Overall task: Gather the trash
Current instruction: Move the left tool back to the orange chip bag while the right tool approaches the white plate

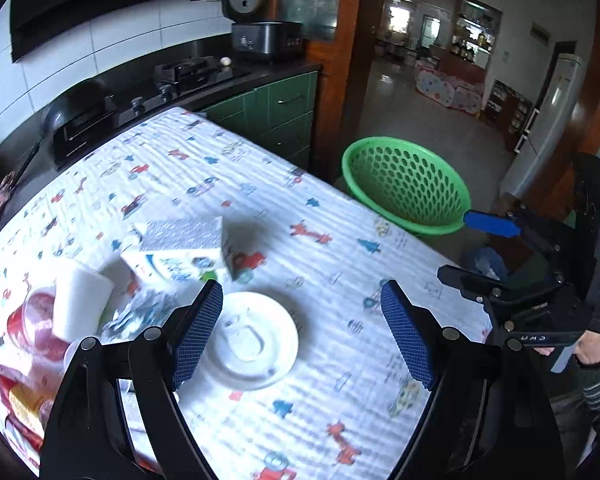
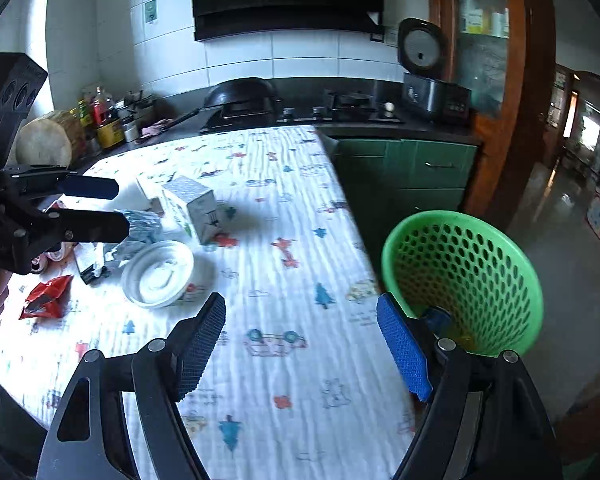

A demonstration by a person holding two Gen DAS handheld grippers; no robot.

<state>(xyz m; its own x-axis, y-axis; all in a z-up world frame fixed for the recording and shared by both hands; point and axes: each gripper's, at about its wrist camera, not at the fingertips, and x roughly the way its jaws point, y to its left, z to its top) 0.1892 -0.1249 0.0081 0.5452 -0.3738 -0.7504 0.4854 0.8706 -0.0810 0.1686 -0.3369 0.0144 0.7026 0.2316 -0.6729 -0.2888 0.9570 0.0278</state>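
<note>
My left gripper [image 1: 302, 336] is open above the patterned tablecloth [image 1: 340, 392], with nothing between its blue pads. Just beyond it lies a white plastic lid [image 1: 252, 340]. Behind that are a milk carton [image 1: 184, 248] on its side, a white cup [image 1: 80, 304], a crumpled wrapper [image 1: 140, 312] and a red tub [image 1: 36, 324]. My right gripper [image 2: 302, 344] is also open and holds nothing, near the table's right edge. Beside it stands a green perforated basket [image 2: 460, 280]. A red wrapper [image 2: 46, 298] lies at the left. The left gripper [image 2: 116, 206] hangs over the trash pile.
A dark counter with a gas hob [image 2: 352, 106], a wok [image 2: 240, 92] and a rice cooker [image 2: 432, 92] runs behind the table, above green cabinets [image 2: 404, 168]. Bottles [image 2: 100, 116] stand at the far left. A doorway [image 1: 432, 60] opens onto a tiled room.
</note>
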